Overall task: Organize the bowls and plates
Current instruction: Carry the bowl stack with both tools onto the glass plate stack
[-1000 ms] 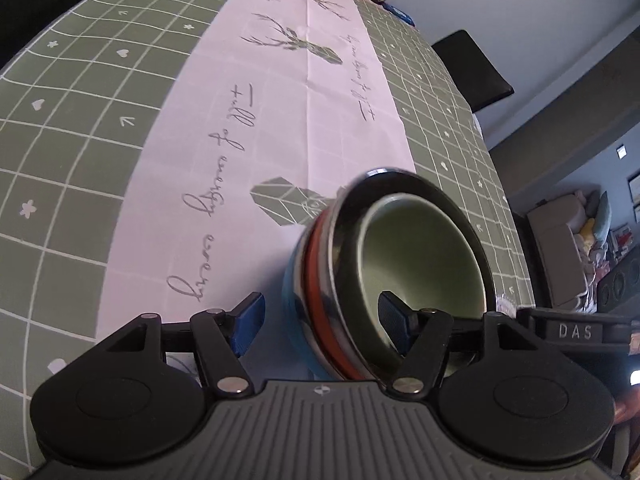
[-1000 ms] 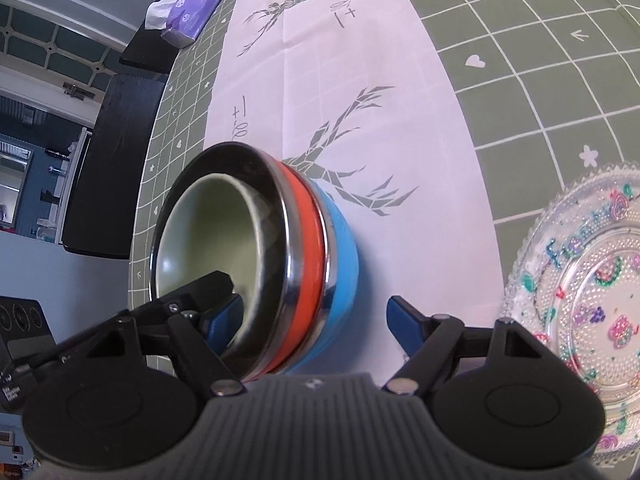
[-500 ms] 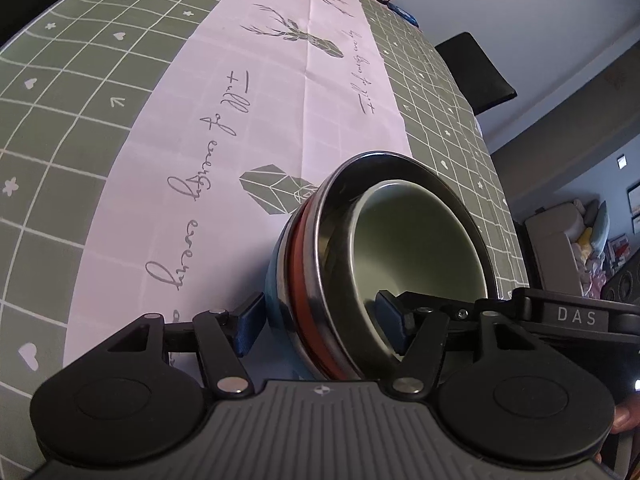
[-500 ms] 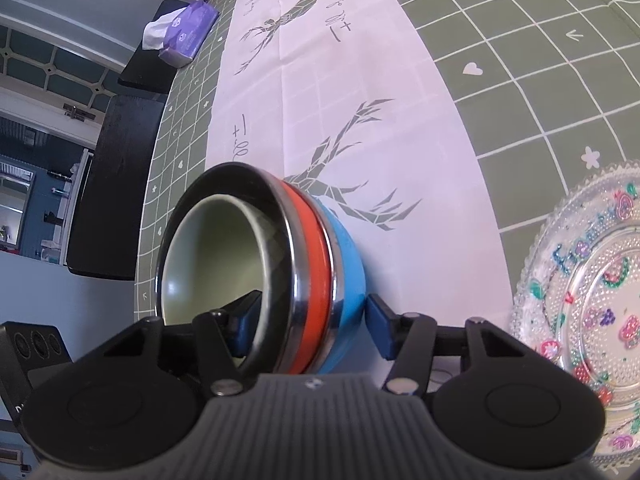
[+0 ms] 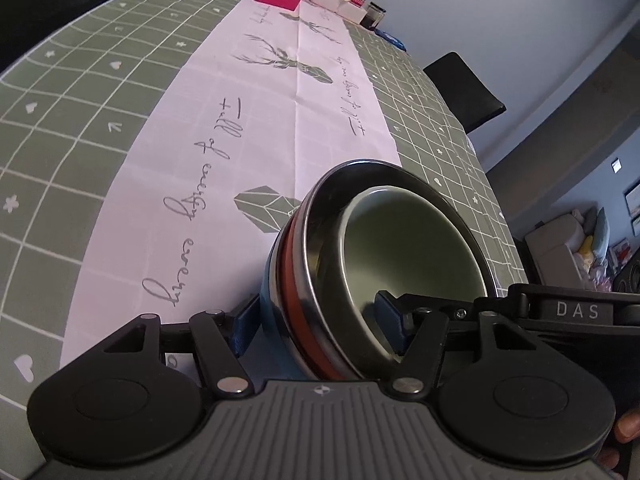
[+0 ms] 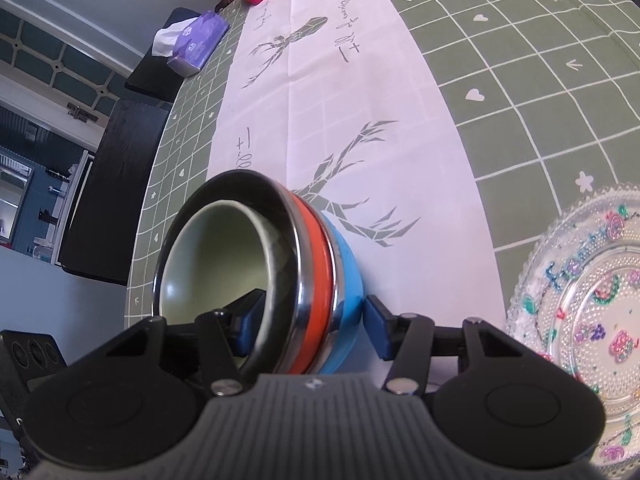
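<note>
Left side first: the left gripper straddles the near wall of the stack of bowls, one blue pad outside against the blue bowl, the other inside the pale green one. Its jaws have just been closing a bit, with the stack's wall between them. The outer pad looks like it's touching, but I honestly can't tell if the inner one is pressing, since it's half lost in the reflections.

The stack itself sits on the white runner of the green checked tablecloth, bowls nested: pale green inside, then a shiny steel one, an orange one and a blue one at the bottom.

The right gripper is clamped on the same stack from the other side, one pad inside the green bowl, one pressed on the blue bowl's outside. Its jaws were closing a moment back and have about settled, with the wall gripped between them.

Just right of that, the glass plate with colourful painted bits lies flat on the cloth, near the stack but not touching.
</note>
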Demonstrator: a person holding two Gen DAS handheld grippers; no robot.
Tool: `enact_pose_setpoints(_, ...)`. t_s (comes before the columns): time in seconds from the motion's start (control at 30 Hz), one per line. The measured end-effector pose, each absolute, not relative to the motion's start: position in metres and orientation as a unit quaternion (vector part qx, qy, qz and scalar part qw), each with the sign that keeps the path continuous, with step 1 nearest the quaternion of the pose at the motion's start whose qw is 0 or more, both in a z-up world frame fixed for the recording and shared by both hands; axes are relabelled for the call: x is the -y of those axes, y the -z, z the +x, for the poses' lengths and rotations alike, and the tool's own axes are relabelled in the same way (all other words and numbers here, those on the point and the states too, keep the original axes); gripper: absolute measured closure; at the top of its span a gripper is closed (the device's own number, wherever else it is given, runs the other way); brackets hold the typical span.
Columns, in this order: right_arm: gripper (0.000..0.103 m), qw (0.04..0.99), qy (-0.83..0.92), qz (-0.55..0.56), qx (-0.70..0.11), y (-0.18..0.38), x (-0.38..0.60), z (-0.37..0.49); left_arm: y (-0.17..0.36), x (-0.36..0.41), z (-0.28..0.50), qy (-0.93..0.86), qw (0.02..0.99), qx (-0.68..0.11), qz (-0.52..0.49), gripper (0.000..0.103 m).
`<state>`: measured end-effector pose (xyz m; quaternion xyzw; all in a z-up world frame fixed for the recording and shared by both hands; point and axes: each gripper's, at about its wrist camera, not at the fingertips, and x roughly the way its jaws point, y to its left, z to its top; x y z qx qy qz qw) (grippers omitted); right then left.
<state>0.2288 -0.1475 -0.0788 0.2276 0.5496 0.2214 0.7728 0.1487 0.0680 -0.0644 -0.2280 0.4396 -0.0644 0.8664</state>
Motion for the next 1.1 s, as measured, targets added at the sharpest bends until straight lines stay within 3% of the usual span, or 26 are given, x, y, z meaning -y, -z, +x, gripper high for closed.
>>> enact_pose_setpoints(0.23,0.054,0.780,-0.214,0.215,-0.547,0.076,0.144,0.229,0.061,-0.069,0.154,0.061,0.856,-0.462,-0.225,0.034)
enact_pose_setpoints(0.37,0.067,0.787,-0.201,0.205,-0.547,0.076,0.146,0.229,0.058,-0.072,0.155,0.062,0.848,-0.471,-0.237,0.037)
enact_pose_setpoints(1.1,0.067,0.776,-0.190,0.210,-0.563,0.070,0.148,0.227,0.046,-0.073,0.155,0.053,0.825,-0.509,-0.240,0.046)
